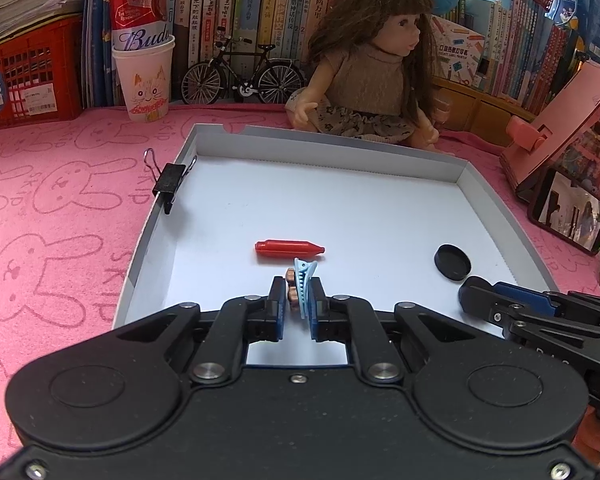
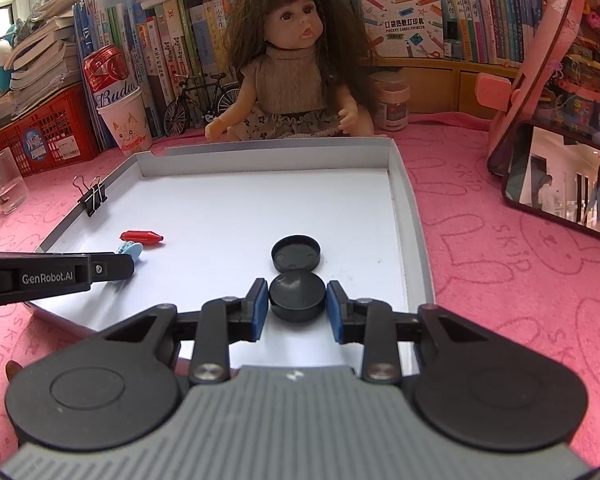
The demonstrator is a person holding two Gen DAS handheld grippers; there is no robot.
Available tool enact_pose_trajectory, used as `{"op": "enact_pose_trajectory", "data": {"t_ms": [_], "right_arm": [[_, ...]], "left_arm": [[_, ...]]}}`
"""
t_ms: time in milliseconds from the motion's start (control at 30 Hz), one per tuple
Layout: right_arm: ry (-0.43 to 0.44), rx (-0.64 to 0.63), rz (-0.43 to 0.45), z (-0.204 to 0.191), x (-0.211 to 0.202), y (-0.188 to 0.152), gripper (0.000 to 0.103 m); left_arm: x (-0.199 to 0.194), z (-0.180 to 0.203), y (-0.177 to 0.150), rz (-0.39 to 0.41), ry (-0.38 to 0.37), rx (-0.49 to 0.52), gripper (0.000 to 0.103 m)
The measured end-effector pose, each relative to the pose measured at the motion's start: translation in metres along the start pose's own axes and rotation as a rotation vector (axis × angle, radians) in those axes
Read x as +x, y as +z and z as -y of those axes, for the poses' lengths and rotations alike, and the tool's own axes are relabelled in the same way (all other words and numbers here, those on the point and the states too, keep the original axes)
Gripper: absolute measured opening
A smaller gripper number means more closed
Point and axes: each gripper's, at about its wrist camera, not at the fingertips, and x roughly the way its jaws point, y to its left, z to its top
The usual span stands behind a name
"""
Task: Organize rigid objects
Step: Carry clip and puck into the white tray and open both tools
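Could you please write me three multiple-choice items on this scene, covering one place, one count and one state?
1. Where is the black binder clip?
A. In the paper cup
B. Clipped on the white tray's wall
C. On the doll's lap

2. How many black round caps lie in the tray, seen from the right wrist?
A. One
B. Four
C. Two

3. What is the left gripper doing?
A. It is shut on the blue hair clip
B. It is open above the red crayon
C. It is holding the can

Answers:
1 B: the binder clip straddles the tray wall.
2 C: one cap lies beyond another cap.
3 A: the left gripper pinches the hair clip.
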Motion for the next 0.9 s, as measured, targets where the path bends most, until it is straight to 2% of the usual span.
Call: {"op": "enact_pose_trajectory", "data": {"t_ms": [67,100,133,167,200,467,667,900], "right_arm": [[0.001,0.004,0.004,0.001,-0.001,0.001,0.04],[0.001,0.006,0.006,0.001,-0.002,0.001,0.041],[0.005,0.008,0.008,0.001,-0.003,0.001,0.047],[0.008,0.009,0.011,0.001,-0.004,0.001,0.054],[0.01,0.009,0.014,0.001,-0.006,0.001,0.055],[0.013,0.02,0.058,0.005,-0.022,0.001,0.076],[0.022,0.002,0.086,0.004,-0.038,-0.002,0.084],[0.026,-0.027,0.121,0.0,-0.057,-0.008,0.087]], "left_arm": [[-0.003,0.001,0.0,0.011,0.001,0.008,0.015],[-0.005,0.002,0.0,0.02,0.002,0.012,0.02],[-0.007,0.003,0.001,0.026,0.001,0.013,0.024],[-0.009,0.003,0.001,0.03,-0.001,0.013,0.035],[-0.011,0.004,0.001,0.036,-0.003,0.014,0.041],[-0.03,0.006,-0.003,0.06,-0.003,0.037,0.054],[-0.049,0.005,-0.01,0.098,-0.017,0.042,0.063],[-0.073,0.004,-0.02,0.135,-0.04,0.036,0.072]]}}
